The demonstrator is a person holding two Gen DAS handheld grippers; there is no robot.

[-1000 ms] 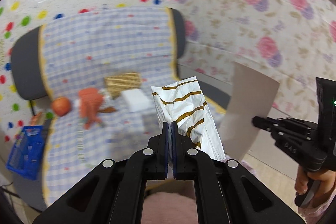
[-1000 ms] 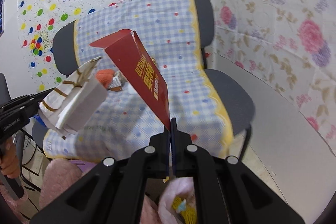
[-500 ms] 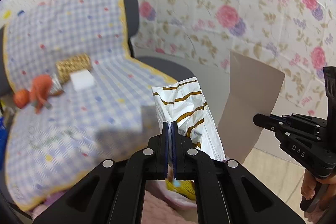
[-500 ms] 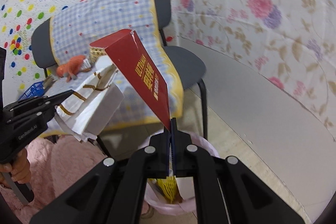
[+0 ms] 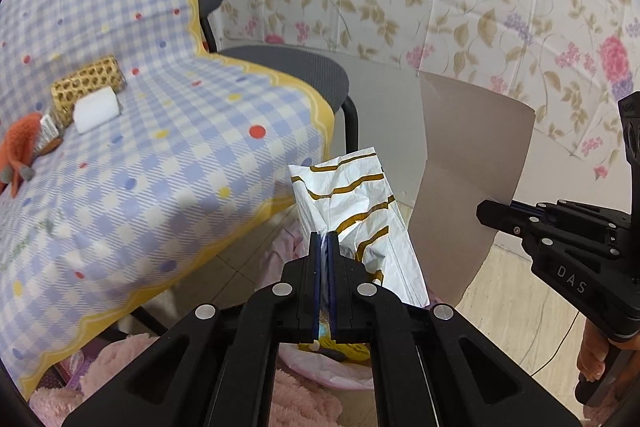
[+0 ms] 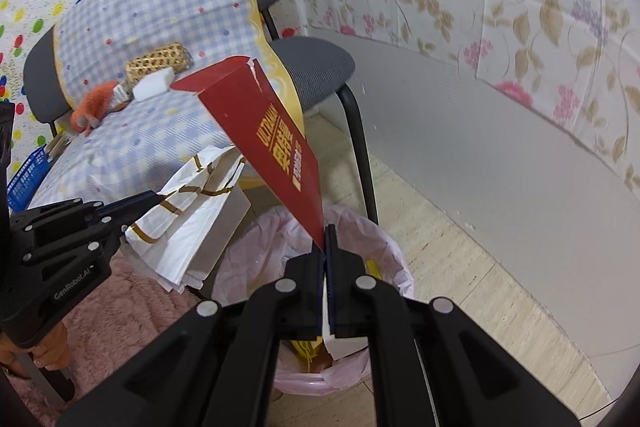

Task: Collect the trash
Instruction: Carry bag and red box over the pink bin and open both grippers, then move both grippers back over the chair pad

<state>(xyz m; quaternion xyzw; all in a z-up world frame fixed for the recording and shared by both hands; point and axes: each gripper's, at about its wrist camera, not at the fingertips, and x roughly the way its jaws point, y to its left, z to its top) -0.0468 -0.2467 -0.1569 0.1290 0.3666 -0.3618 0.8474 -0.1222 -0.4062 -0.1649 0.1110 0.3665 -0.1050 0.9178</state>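
Note:
My left gripper (image 5: 324, 239) is shut on a white paper bag with gold stripes (image 5: 352, 203); the bag also shows in the right wrist view (image 6: 192, 211). My right gripper (image 6: 326, 231) is shut on a flattened red carton (image 6: 272, 135), whose grey inner side shows in the left wrist view (image 5: 464, 171). Both are held above a bin lined with a pink bag (image 6: 384, 251), on the floor beside the chair. The bin holds yellow and white trash.
A chair (image 5: 288, 67) carries a blue checked cloth (image 5: 168, 131) with a gold patterned roll (image 5: 86, 87), a white block (image 5: 98, 109) and an orange toy (image 5: 20, 143). A blue basket (image 6: 24, 175) stands at the left. A pink fluffy rug (image 6: 132, 307) lies below.
Both grippers have swung right and down from over the chair seat to above the pink-lined bin, each still holding its item.

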